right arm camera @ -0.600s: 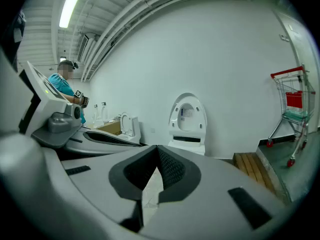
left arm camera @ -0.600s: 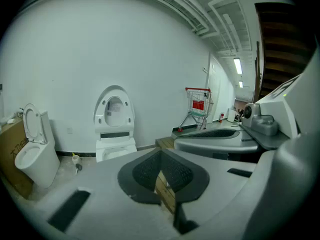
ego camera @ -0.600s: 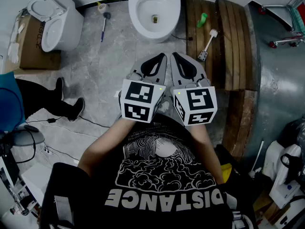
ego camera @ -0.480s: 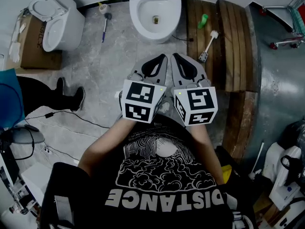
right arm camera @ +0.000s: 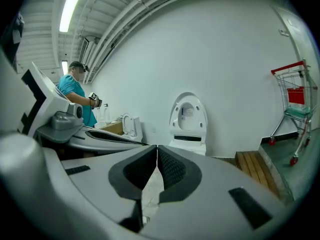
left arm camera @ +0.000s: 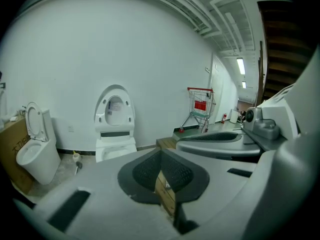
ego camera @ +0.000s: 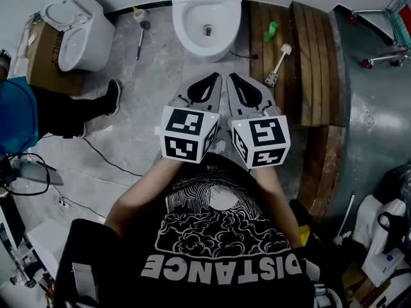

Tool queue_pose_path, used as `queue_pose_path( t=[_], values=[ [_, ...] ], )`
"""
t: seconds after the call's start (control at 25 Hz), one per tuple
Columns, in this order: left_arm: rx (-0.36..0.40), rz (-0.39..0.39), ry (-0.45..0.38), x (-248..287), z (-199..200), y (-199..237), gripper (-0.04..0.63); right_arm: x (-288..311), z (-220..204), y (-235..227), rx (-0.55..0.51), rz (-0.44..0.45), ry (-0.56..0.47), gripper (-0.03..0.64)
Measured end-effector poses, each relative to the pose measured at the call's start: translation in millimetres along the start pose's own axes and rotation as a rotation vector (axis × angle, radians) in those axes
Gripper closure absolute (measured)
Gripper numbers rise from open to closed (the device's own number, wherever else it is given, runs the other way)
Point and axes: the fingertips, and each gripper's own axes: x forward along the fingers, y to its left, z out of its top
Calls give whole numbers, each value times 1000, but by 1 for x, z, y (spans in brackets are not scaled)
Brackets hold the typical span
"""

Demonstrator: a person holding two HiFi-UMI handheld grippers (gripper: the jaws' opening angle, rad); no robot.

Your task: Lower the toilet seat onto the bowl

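Observation:
A white toilet (ego camera: 205, 27) stands against the far wall, its bowl open. Its seat and lid (left arm camera: 114, 111) stand upright against the wall, also plain in the right gripper view as the raised seat (right arm camera: 187, 116). My left gripper (ego camera: 221, 76) and right gripper (ego camera: 229, 76) are held side by side in front of my chest, well short of the toilet. Both are shut with nothing between the pads. In the left gripper view the left gripper (left arm camera: 160, 150) points at the toilet; the right gripper (right arm camera: 157, 147) does likewise.
A second toilet (ego camera: 74, 27) with a cardboard box (ego camera: 40, 56) stands at the left. A person in a teal top (ego camera: 16, 117) stands there. A toilet brush (ego camera: 279, 58), a green bottle (ego camera: 272, 29) and wooden planks (ego camera: 302, 50) lie right. A red cart (left arm camera: 200, 104) stands beyond.
The view has shifted slightly, so the toilet sits a little higher in the frame. The person at the left has stepped, their leg now stretched toward the second toilet. Both grippers stay shut.

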Motion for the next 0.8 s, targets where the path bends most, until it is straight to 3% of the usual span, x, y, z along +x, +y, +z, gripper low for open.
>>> queue_pose_path(
  t=[0.44, 0.8],
  values=[
    [0, -16, 12, 36, 9, 10, 584, 27, 2, -25, 7, -4, 24, 597],
    [-16, -61, 34, 83, 26, 50, 584, 85, 15, -46, 19, -34, 60, 597]
  ],
)
